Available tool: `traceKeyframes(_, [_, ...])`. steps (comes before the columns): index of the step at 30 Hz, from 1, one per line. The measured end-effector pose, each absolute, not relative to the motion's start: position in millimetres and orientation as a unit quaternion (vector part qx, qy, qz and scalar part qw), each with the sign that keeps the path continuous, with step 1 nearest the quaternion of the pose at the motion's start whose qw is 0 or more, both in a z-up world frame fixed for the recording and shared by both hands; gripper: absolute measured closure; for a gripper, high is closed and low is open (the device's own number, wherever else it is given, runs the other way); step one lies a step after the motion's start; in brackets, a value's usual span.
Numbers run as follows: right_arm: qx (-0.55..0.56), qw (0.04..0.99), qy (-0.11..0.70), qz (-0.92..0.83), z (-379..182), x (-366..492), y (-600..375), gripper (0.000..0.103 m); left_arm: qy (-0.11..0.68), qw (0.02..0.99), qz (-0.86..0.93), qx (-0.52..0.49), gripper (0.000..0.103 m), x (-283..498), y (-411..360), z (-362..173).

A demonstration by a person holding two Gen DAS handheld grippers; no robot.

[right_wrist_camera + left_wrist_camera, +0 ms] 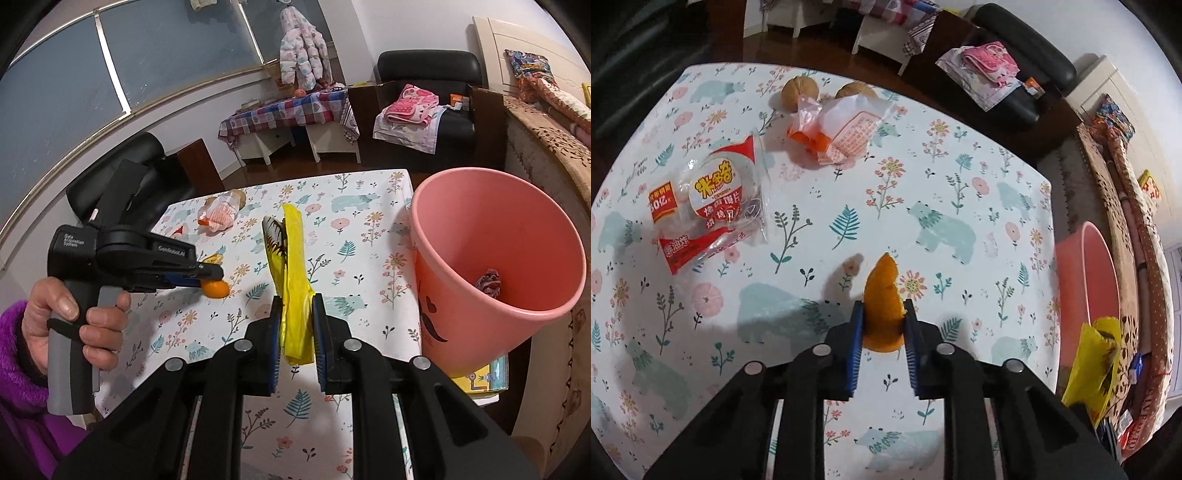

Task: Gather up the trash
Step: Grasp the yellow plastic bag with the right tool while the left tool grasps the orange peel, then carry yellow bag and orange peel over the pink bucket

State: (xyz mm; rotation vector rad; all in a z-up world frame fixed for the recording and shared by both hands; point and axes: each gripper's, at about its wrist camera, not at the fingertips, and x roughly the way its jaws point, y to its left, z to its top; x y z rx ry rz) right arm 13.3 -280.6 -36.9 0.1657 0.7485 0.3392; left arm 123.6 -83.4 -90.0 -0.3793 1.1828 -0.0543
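My left gripper (883, 309) is shut on a piece of orange peel (882, 295), which rests low over the patterned tablecloth (960, 177); the right wrist view shows the same peel (216, 288) pinched at that gripper's tips (218, 275). My right gripper (295, 306) is shut on a yellow wrapper (293, 266) that stands up between its blue pads. A pink bin (495, 266) stands at the table's right edge with a crumpled scrap (489, 282) inside. A clear red-and-white snack bag (713, 206) and an orange-and-white wrapper (842, 129) lie on the table.
Two walnuts (799, 92) sit at the table's far edge behind the orange-and-white wrapper. A hand in a purple sleeve (22, 350) holds the left gripper's handle. Black chairs and a bed with patterned covers (1123, 221) surround the table.
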Motion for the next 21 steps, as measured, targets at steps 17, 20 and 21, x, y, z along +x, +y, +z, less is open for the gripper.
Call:
traceKeyframes(17, [0.113,0.928,0.343,0.087,-29.6,15.5,-323.4,0.087,0.463,0.867,-0.17,-0.069,0.085,97.0,-161.3,-21.3])
traceKeyframes(20, [0.131,0.93,0.338,0.059,-27.8,17.2,-341.7,0.087,0.453,0.868,-0.195,-0.061,0.085,97.5,-180.5,-13.1])
traceKeyframes(21, [0.14,0.931,0.335,0.046,-27.3,17.5,-350.7,0.087,0.451,0.868,-0.202,-0.059,0.085,97.2,-186.0,-10.8])
